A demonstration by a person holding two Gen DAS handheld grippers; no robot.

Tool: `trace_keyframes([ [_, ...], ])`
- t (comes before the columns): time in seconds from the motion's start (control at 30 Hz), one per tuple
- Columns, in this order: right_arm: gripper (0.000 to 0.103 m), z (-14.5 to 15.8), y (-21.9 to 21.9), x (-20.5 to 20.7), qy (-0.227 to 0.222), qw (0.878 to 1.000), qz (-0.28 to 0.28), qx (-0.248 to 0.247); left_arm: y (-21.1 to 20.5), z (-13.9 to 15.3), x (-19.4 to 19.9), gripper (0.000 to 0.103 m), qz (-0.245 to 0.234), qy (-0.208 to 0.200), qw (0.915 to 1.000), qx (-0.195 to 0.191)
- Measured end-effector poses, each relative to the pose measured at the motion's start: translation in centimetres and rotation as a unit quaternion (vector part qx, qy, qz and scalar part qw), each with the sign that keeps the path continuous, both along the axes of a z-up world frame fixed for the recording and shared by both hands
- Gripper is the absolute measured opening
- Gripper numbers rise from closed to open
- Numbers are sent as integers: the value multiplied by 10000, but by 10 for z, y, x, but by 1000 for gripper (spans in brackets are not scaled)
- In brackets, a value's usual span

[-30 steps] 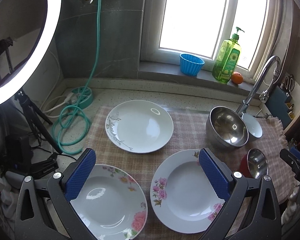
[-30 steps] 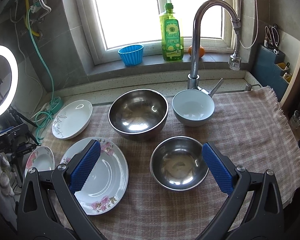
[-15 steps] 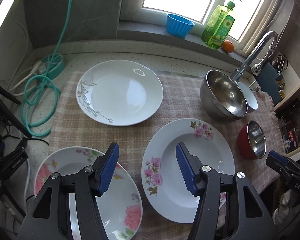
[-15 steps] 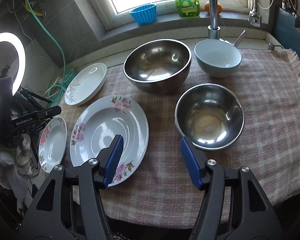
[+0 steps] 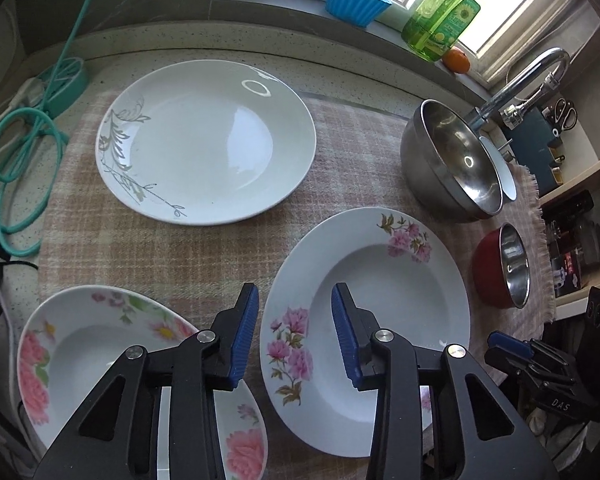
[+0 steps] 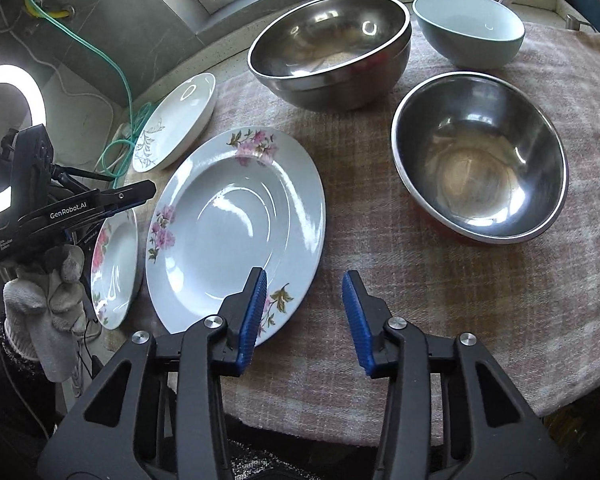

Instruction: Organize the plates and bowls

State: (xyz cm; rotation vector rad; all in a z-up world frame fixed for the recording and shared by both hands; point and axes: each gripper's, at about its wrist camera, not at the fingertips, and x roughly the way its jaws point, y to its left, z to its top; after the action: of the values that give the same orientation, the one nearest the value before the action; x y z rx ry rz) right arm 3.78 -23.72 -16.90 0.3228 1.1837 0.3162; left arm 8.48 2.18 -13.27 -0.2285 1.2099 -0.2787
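Note:
Three plates lie on a checked cloth [image 5: 180, 252]: a large pink-flowered plate [image 5: 380, 280] [image 6: 220, 220], a small pink-flowered plate [image 5: 92, 352] [image 6: 116, 256] at the near left, and a white leaf-pattern plate [image 5: 204, 140] [image 6: 176, 120] behind. A big steel bowl [image 6: 328, 44] [image 5: 448, 164], a red-sided steel bowl [image 6: 476, 156] [image 5: 504, 268] and a pale ceramic bowl [image 6: 468, 28] stand to the right. My left gripper [image 5: 294, 320] is half open and empty, over the left rim of the large flowered plate. My right gripper [image 6: 304, 304] is half open and empty, at that plate's near right rim.
A blue cup [image 5: 356, 0], green soap bottle [image 5: 444, 16] and an orange [image 5: 456, 58] stand on the windowsill. A faucet [image 5: 520, 80] rises behind the bowls. A teal hose [image 5: 16, 160] coils at the left. A ring light [image 6: 4, 144] stands far left.
Both grippers have narrowed from wide open to half open and dropped lower toward the large flowered plate. The dishes have not moved.

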Motion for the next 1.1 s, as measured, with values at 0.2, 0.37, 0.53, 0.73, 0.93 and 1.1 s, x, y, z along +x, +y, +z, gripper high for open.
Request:
trace_keyframes([
  [0.2,40,-10,-2,8,154,9995,-158,221,4,-8,8,28,18,122,9999,-53],
  [0.37,36,-17,-5,12,310,9984,-224,414,4,-13,11,26,-17,213,9997,-103],
  [0.53,31,-24,-7,16,448,9970,-268,569,4,-18,15,24,-26,317,9993,-170],
  [0.73,25,-28,-8,17,524,9963,-237,641,5,-22,21,21,10,427,9989,-184],
  [0.93,18,-29,-4,20,539,9962,-166,668,4,-25,22,20,-36,483,9987,-177],
  [1.1,18,-30,-5,20,543,9962,-156,666,2,-24,23,20,-58,473,9988,-140],
])
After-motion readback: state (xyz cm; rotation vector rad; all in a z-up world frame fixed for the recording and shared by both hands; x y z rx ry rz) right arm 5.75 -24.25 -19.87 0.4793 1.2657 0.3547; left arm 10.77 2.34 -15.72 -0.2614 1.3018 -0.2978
